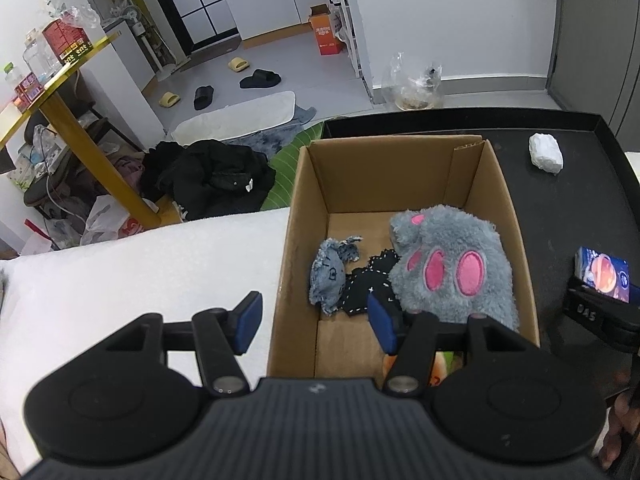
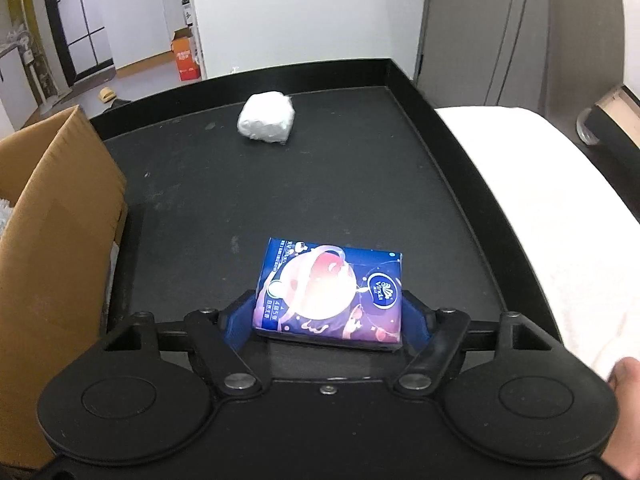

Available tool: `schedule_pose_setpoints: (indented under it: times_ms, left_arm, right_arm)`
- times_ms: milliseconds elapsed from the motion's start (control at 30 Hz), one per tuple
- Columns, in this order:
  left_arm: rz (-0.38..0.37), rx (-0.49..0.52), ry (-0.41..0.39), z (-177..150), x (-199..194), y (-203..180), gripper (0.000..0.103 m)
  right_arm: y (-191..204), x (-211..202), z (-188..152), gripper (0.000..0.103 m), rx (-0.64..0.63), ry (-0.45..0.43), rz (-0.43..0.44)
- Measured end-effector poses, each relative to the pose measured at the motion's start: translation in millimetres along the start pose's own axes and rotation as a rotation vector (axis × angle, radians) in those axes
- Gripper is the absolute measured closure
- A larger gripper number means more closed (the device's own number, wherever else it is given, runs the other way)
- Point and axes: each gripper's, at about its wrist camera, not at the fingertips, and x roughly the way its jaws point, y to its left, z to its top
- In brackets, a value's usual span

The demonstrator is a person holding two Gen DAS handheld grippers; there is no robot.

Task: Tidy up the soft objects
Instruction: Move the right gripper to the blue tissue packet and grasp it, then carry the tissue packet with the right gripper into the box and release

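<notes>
A cardboard box [image 1: 304, 216] stands on a black tray [image 2: 320, 184]. Inside it lie a grey plush paw with pink pads [image 1: 452, 268], a small denim toy [image 1: 330, 272] and a black stitched piece [image 1: 368, 284]. My left gripper [image 1: 314, 326] is open and empty, straddling the box's near left wall. My right gripper [image 2: 328, 320] is shut on a blue tissue pack [image 2: 330, 292], held just above the tray, right of the box [image 2: 52, 240]; the pack also shows in the left wrist view [image 1: 602, 274]. A white wrapped bundle [image 2: 266, 118] lies at the tray's far side, also seen from the left wrist [image 1: 545, 153].
A white padded surface [image 1: 120, 280] lies left of the box and another [image 2: 540, 208] right of the tray. Beyond are a floor with dark clothes [image 1: 212, 178], slippers [image 1: 260, 79], a yellow-legged table [image 1: 60, 80] and an orange carton [image 1: 326, 34].
</notes>
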Motion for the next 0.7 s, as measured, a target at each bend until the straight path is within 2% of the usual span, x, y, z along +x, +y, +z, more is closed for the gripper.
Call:
schedule_pose_setpoints:
  times_ms: [100,200,700]
  left_arm:
    - [0.003,-0.018,0.013,1.2,0.3,1.9,0.046]
    - [-0.006,-0.017,0.010,1.3,-0.9,1.7,0.046]
    - [-0.032,-0.087,0.037,-1.5,0.5,17.0,0.046]
  right_arm:
    - [-7.9,-5.2,2.8,0.033,0.007,-0.022,0.004]
    - [-15.6,-14.5,9.7,0.033,0.036,-0.021,0.058]
    - [-12.5,-65.3,38.8,0.033,0.015,-0.084,0.176]
